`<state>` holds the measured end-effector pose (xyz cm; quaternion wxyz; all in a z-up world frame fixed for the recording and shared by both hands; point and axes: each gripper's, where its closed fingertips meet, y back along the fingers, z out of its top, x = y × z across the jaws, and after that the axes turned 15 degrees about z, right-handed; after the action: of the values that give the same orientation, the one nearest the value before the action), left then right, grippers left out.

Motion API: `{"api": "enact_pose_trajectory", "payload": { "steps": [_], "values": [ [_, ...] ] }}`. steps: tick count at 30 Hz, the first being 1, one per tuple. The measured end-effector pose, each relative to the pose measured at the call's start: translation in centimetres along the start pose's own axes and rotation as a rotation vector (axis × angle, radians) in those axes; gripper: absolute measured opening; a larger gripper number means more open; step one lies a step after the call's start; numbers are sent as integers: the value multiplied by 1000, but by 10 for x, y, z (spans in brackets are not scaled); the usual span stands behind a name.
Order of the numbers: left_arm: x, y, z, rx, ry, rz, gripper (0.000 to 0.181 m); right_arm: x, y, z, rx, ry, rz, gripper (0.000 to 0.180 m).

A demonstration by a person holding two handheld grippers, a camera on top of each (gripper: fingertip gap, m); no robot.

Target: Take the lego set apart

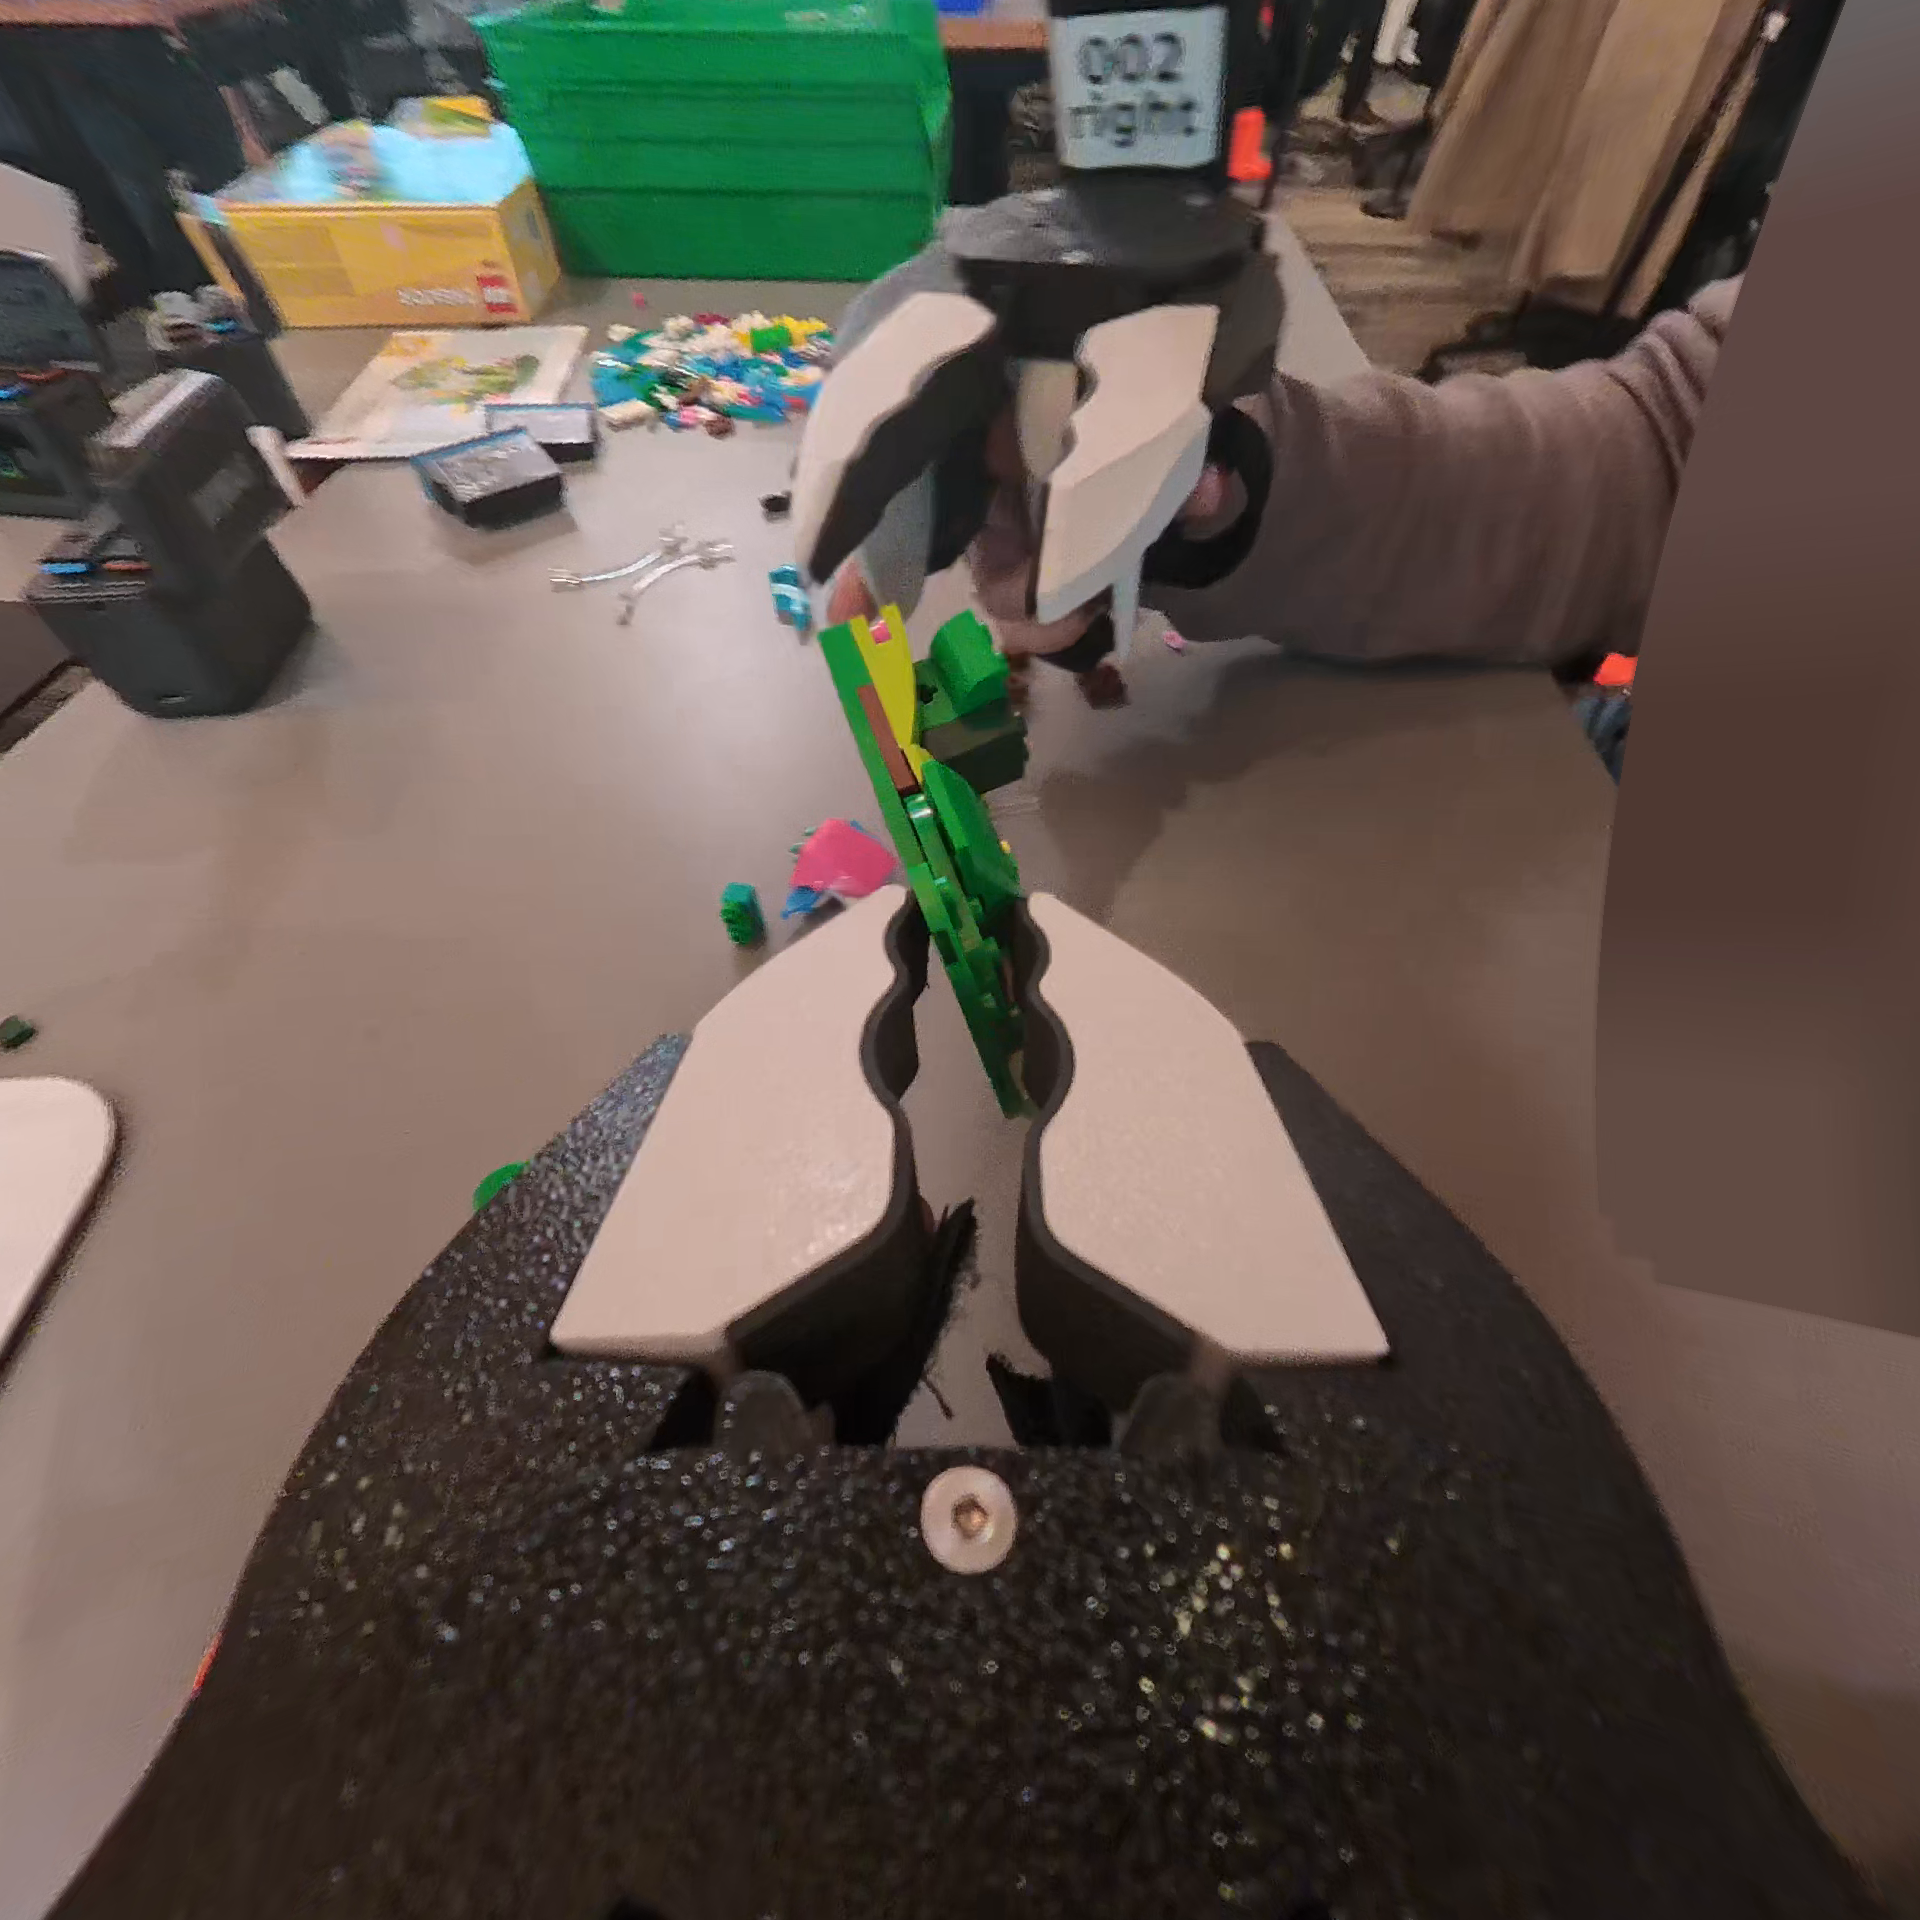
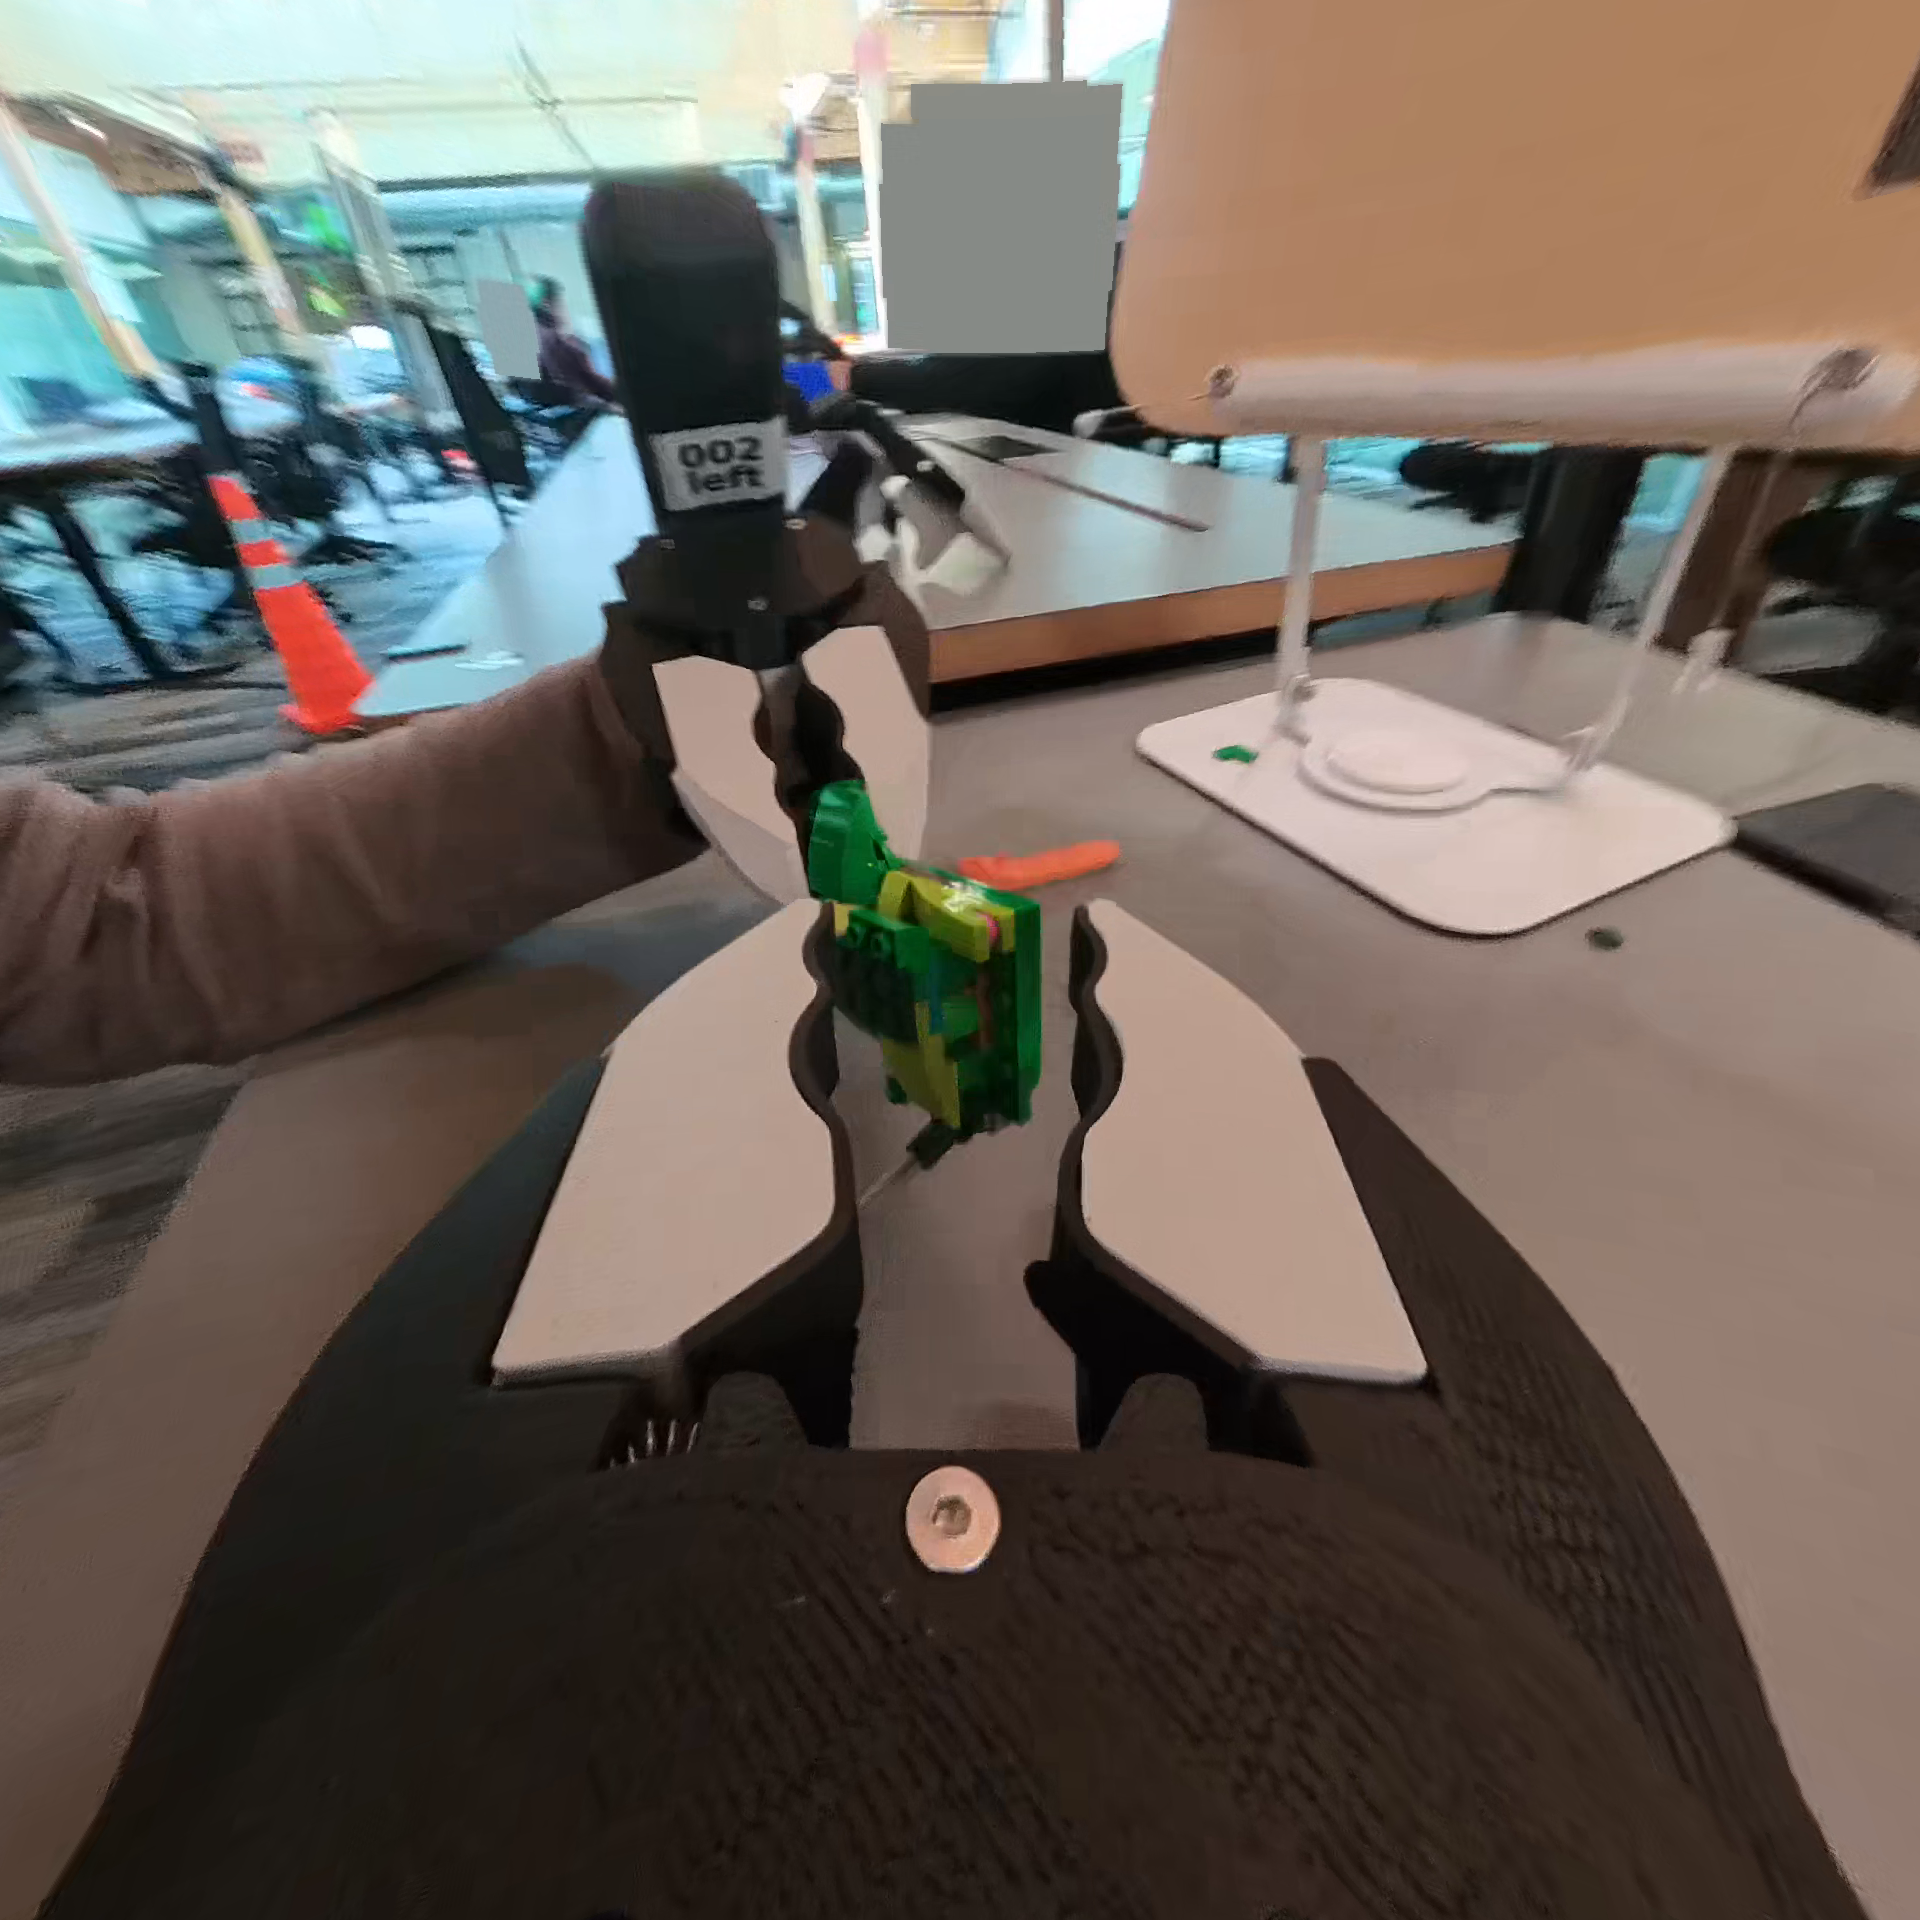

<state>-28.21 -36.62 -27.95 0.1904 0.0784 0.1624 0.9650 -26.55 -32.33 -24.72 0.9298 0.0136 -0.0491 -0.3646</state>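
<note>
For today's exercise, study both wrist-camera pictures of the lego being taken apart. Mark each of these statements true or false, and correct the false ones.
1. The left gripper is shut on the green lego model. True.
2. The right gripper is clamped tight on the model. False: its jaws stand open around the model's far end.
3. A pile of loose bricks lies on the table. True.
4. The yellow box sits between the grippers. False: it lies far back on the table.
</note>
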Motion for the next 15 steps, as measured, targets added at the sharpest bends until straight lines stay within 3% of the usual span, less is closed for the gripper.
{"api": "enact_pose_trajectory", "payload": {
  "steps": [5,9,11,15],
  "values": [
    [-23,-3,-3,24,-13,-128,15,22,-8,-11,-2,-140,206,33],
    [-27,-1,-2,28,19,-173,15,28,-8,-14,34,-131,235,34],
    [-30,0,0,12,31,-195,15,26,-6,-15,48,-140,227,45],
    [-32,0,3,-2,24,-198,15,31,-7,-26,126,-138,248,51]
  ]
}}
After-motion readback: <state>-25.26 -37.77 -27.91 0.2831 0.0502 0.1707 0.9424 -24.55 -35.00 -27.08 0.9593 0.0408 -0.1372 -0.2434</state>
